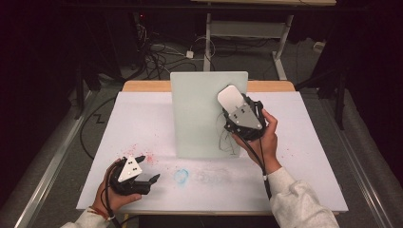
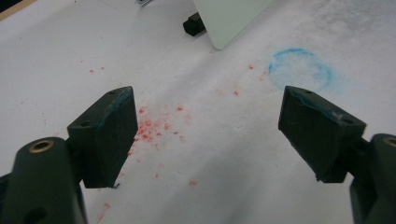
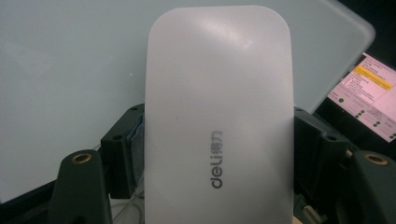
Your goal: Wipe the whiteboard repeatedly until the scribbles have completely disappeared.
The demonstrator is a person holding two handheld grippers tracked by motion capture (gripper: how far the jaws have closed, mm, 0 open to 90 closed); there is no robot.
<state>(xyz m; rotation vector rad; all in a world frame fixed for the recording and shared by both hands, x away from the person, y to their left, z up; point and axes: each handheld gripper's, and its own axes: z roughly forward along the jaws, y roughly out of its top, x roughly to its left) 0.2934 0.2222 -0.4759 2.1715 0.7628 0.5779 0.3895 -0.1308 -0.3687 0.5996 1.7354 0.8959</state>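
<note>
My right gripper [image 1: 240,111] is clamped on a white eraser [image 1: 230,98], one jaw on each long side, and holds it against the upright whiteboard [image 1: 199,109] at the table's far middle, near the board's right edge. Scribbled lines [image 1: 227,137] sit below it. My left gripper [image 1: 145,173] rests near left on the table [image 1: 309,156], jaws wide apart and empty, beside red specks [image 2: 154,126] and a blue ring [image 2: 301,69].

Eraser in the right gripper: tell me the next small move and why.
Probably slide the white eraser, clamped in the right gripper, down the upright board onto the dark scribble, which lies below the eraser's present spot.
</note>
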